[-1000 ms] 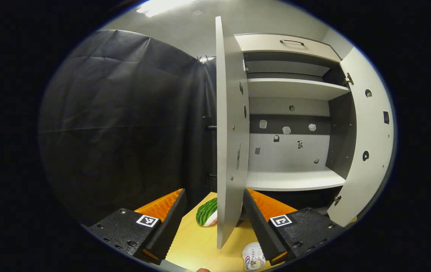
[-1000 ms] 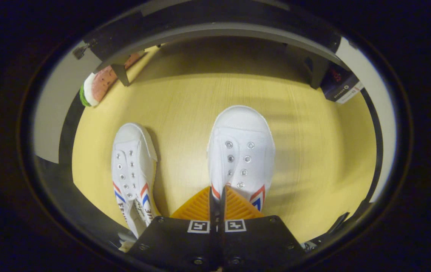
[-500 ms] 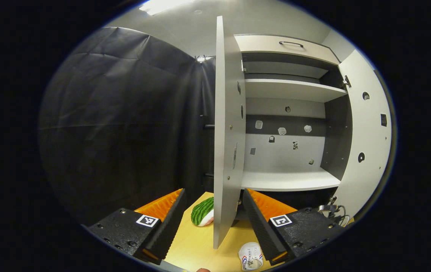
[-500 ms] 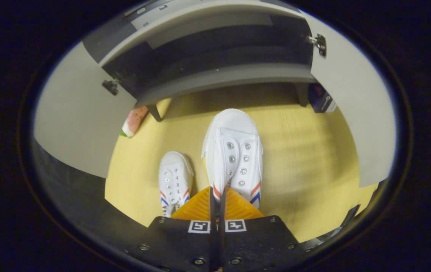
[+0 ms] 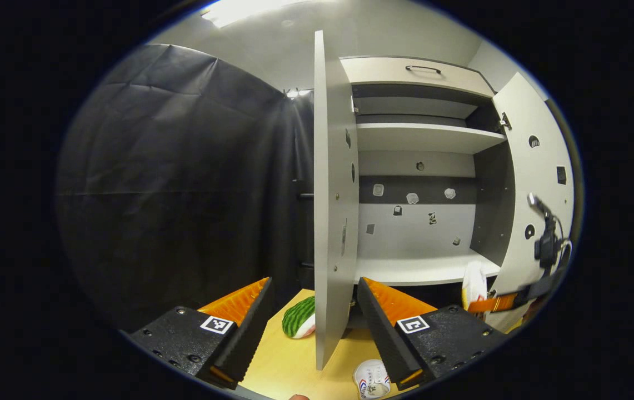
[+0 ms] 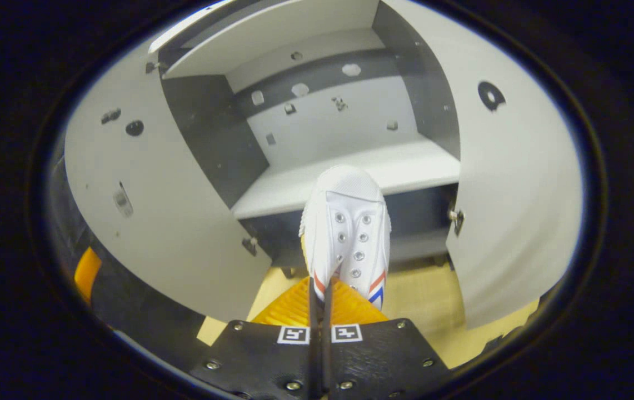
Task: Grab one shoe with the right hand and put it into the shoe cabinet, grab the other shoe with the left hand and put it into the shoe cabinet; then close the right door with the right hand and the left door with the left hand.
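Watermelon-slice toy [image 5: 299,317] on wooden floor [image 5: 289,361] beside black cloth [image 5: 172,183]

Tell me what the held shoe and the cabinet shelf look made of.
Shoe: likely white canvas, woven-looking upper, metal eyelets, seemingly rubber toe cap. Cabinet shelf: probably laminated board, a smooth, matte, light grey flat panel.

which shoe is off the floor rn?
The shoe pinched in the right hand-held gripper, toe aimed at the cabinet's lower shelf. The other shoe lies on the wooden floor by the left hand-held gripper.
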Demonstrator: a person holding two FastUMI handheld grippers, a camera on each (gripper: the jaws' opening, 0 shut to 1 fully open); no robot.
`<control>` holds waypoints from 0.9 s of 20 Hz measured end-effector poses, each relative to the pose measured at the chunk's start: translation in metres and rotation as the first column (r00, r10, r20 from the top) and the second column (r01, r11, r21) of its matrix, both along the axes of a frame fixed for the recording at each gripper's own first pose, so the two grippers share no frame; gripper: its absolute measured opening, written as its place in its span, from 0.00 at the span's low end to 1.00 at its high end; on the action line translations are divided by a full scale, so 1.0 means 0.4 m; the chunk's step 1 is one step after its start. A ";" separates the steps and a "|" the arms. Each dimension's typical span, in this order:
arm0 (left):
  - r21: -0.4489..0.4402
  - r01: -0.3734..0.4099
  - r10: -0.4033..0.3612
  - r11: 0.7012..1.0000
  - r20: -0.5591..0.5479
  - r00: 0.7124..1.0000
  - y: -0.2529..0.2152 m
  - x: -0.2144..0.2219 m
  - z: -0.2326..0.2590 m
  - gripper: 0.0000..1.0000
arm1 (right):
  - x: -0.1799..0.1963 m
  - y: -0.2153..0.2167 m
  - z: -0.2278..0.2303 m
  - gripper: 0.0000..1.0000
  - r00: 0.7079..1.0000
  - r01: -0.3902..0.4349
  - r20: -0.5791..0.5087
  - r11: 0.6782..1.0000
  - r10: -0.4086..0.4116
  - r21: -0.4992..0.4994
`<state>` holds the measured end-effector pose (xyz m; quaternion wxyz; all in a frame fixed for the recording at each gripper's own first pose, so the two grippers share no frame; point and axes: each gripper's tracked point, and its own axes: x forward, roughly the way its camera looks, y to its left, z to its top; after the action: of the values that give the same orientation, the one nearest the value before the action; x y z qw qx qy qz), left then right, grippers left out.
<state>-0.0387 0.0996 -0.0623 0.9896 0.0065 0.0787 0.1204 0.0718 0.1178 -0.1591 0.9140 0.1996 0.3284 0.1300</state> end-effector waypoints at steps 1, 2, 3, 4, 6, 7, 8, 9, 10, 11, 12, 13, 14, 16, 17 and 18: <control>-0.001 -0.005 0.005 1.000 0.000 1.000 0.003 -0.002 0.000 0.92 | 0.015 -0.011 0.018 0.00 0.999 0.010 0.034 1.000 -0.010 -0.016; -0.002 -0.011 0.011 1.000 -0.001 1.000 0.006 -0.004 -0.001 0.92 | 0.037 -0.028 0.056 0.00 0.998 0.023 0.064 0.999 -0.022 -0.027; 0.000 -0.018 0.018 1.000 -0.004 1.000 0.009 -0.008 -0.001 0.92 | 0.066 -0.042 0.087 0.00 0.996 0.035 0.089 0.999 -0.032 -0.033; 0.005 -0.028 0.028 1.000 -0.006 1.000 0.020 -0.016 -0.004 0.92 | 0.096 -0.050 0.113 0.00 0.993 0.048 0.111 0.998 -0.044 -0.034; 0.018 -0.045 0.046 0.999 -0.010 0.999 0.037 -0.036 -0.007 0.92 | 0.123 -0.065 0.139 0.00 0.988 0.072 0.144 0.996 -0.064 -0.050; 0.025 -0.053 0.053 0.998 -0.012 0.999 0.042 -0.042 -0.008 0.92 | 0.151 -0.077 0.160 0.00 0.984 0.087 0.161 0.994 -0.076 -0.064; 0.031 -0.057 0.058 0.998 -0.020 0.998 0.044 -0.047 -0.014 0.92 | 0.185 -0.093 0.166 0.00 0.980 0.108 0.178 0.991 -0.093 -0.078; 0.037 -0.060 0.061 0.997 -0.031 0.998 0.045 -0.055 -0.021 0.92 | 0.218 -0.100 0.147 0.00 0.976 0.128 0.188 0.987 -0.109 -0.093; 0.044 -0.063 0.065 0.997 -0.043 0.997 0.046 -0.062 -0.032 0.92 | 0.249 -0.110 0.137 0.00 0.974 0.145 0.188 0.983 -0.122 -0.110; 0.051 -0.067 0.070 0.996 -0.059 0.996 0.047 -0.070 -0.044 0.92 | 0.257 -0.115 0.129 0.00 0.973 0.159 0.185 0.980 -0.134 -0.122; 0.058 -0.071 0.075 0.996 -0.073 0.995 0.048 -0.078 -0.056 0.92 | 0.259 -0.120 0.118 0.05 0.975 0.167 0.173 0.977 -0.143 -0.131; 0.064 -0.075 0.081 0.995 -0.088 0.993 0.050 -0.084 -0.066 0.92 | 0.274 -0.123 0.108 0.00 0.975 0.176 0.158 0.975 -0.154 -0.136; 0.069 -0.081 0.087 0.994 -0.099 0.991 0.055 -0.089 -0.076 0.92 | 0.280 -0.122 0.098 0.00 0.977 0.177 0.144 0.974 -0.157 -0.143; 0.065 -0.087 0.094 0.994 -0.119 0.988 0.059 -0.096 -0.091 0.92 | 0.282 -0.124 0.086 0.00 0.979 0.183 0.121 0.971 -0.165 -0.157; 0.059 -0.087 0.094 0.995 -0.126 0.988 0.059 -0.096 -0.097 0.92 | 0.285 -0.119 0.077 0.00 0.981 0.180 0.106 0.972 -0.165 -0.154; 0.051 -0.085 0.091 0.995 -0.133 0.987 0.059 -0.098 -0.107 0.92 | 0.285 -0.114 0.070 0.00 0.982 0.177 0.089 0.973 -0.166 -0.149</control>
<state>-0.0778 0.1231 -0.1052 0.9753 0.0336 0.1431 0.1649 0.1857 0.0723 -0.1312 0.9464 0.1498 0.2844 0.0318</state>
